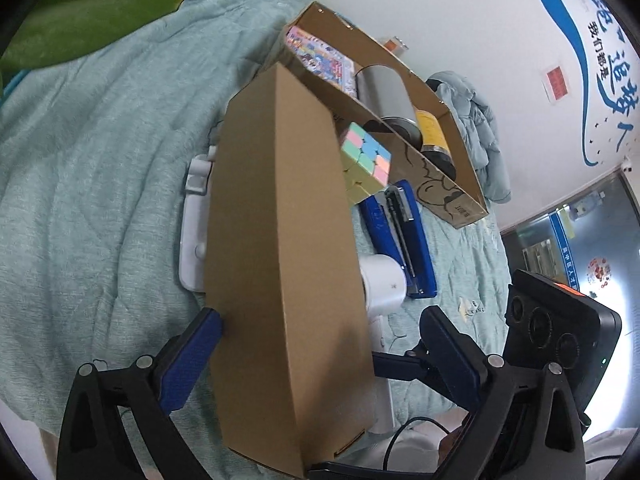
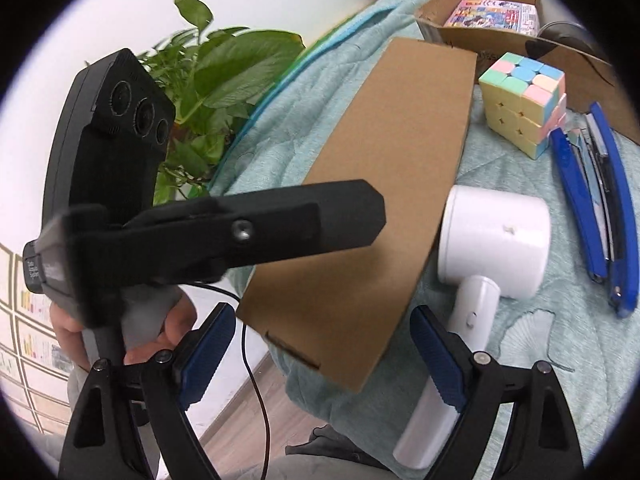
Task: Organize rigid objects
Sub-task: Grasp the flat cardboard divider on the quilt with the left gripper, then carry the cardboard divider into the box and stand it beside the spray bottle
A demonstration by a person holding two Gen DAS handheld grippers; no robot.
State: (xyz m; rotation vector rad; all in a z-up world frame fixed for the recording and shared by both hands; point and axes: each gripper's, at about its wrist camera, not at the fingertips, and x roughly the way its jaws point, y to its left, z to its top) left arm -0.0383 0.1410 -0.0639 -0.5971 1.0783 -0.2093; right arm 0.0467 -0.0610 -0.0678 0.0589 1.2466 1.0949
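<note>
You're in an office or institutional room staged as a bedroom: a bed under a teal quilt (image 1: 100, 168), leafy potted plant (image 2: 224, 68) alongside, white wall with a blue Chinese slogan mural (image 1: 600, 60), red notice (image 1: 557, 80), glass door with posters (image 1: 568, 236), charts pinned up (image 2: 24, 320).

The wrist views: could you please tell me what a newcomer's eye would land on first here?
A long brown cardboard box fills the middle, lying on a teal quilt, with the open left gripper straddling its near end. Beside it sit a pastel puzzle cube, a white hair dryer and a blue stapler. The right gripper is open too.
</note>
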